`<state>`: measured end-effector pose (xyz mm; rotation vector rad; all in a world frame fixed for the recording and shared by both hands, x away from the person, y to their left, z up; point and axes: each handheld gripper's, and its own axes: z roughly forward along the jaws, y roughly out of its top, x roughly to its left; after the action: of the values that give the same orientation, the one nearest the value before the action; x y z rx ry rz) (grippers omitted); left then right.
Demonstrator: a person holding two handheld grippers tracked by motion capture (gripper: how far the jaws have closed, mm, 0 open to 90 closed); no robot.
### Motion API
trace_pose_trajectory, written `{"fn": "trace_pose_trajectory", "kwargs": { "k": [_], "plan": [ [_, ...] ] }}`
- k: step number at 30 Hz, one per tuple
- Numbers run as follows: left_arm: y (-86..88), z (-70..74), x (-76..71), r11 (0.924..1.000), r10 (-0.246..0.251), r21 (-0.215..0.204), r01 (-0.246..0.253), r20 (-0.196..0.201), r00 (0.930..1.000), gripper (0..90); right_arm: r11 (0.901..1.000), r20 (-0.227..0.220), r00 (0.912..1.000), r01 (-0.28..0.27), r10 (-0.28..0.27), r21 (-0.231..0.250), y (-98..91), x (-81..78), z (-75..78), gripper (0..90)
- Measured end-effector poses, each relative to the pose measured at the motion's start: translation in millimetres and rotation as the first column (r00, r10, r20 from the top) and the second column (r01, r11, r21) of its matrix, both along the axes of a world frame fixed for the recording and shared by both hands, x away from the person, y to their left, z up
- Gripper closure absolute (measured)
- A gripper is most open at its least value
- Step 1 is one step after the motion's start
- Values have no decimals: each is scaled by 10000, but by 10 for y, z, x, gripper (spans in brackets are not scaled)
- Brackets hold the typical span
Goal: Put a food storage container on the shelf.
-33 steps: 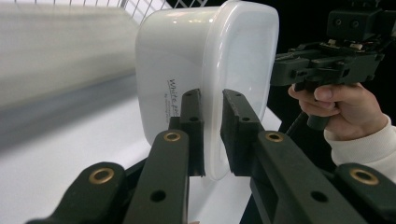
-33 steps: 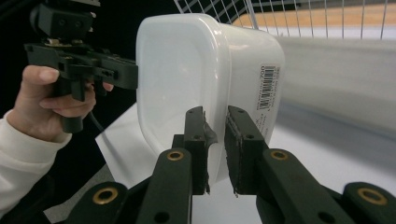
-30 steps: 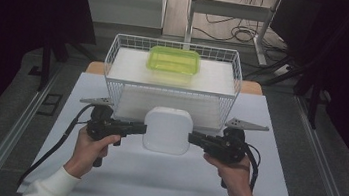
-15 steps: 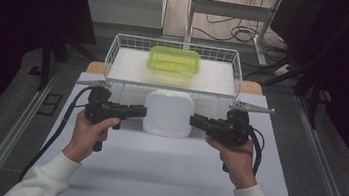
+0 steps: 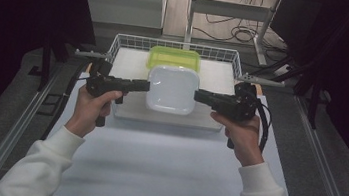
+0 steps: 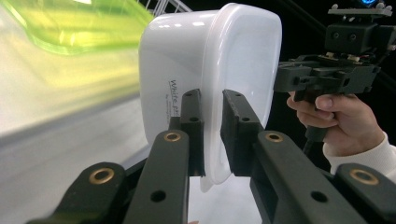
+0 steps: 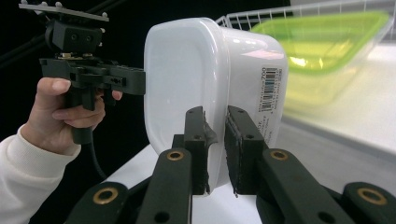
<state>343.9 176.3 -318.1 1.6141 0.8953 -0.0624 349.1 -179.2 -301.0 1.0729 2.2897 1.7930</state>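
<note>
**Two grips, one tub, nothing under it**

Two grippers share the load. My left gripper (image 5: 140, 84) pinches the rim of the white tub (image 5: 172, 88) on one side, and my right gripper (image 5: 203, 96) pinches the rim opposite. In the left gripper view the jaws clamp the thin lip of the tub (image 6: 210, 88) between them; the right gripper view shows the same on the far edge, pads pressed onto the lip (image 7: 210, 84). The tub hangs in the air between my hands, above the near edge of the wire basket (image 5: 118, 46), lid side up, with the green tub (image 5: 173, 57) lying in the basket just behind it.

My worries from here:

- Each hold is on a narrow lip only. If my hands drift apart, I judge the rim could pull out of one pair of jaws and the tub would swing or drop.
- If one hand rises faster than the other, the tub tilts and may twist out of the pads.
- Moving forward too low, it could catch the basket wire or knock the green tub.
- Squeezing inward might bow the soft plastic and pop the lid.
</note>
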Motion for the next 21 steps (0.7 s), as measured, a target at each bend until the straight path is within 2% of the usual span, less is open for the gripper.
{"fn": "trace_pose_trajectory", "kwargs": {
  "k": [8, 12, 15, 21],
  "plan": [
    [61, 244, 271, 9997, -7, -253, 8, 47, 10000, 793, 9999, 119, 9999, -33, 32, 150, 36, 230, 268, 787],
    [90, 364, 425, 9999, 5, -168, -4, 91, 10000, 793, 9998, 20, 10000, -79, 78, 203, 62, 389, 383, 789],
    [111, 426, 543, 9999, 40, -120, -39, 83, 10000, 793, 9995, -118, 9999, -87, 91, 314, 77, 516, 435, 791],
    [128, 504, 758, 9997, 214, -68, -216, -193, 9996, 793, 9988, -488, 9988, 31, -8, 481, 109, 761, 474, 792]
  ]
}}
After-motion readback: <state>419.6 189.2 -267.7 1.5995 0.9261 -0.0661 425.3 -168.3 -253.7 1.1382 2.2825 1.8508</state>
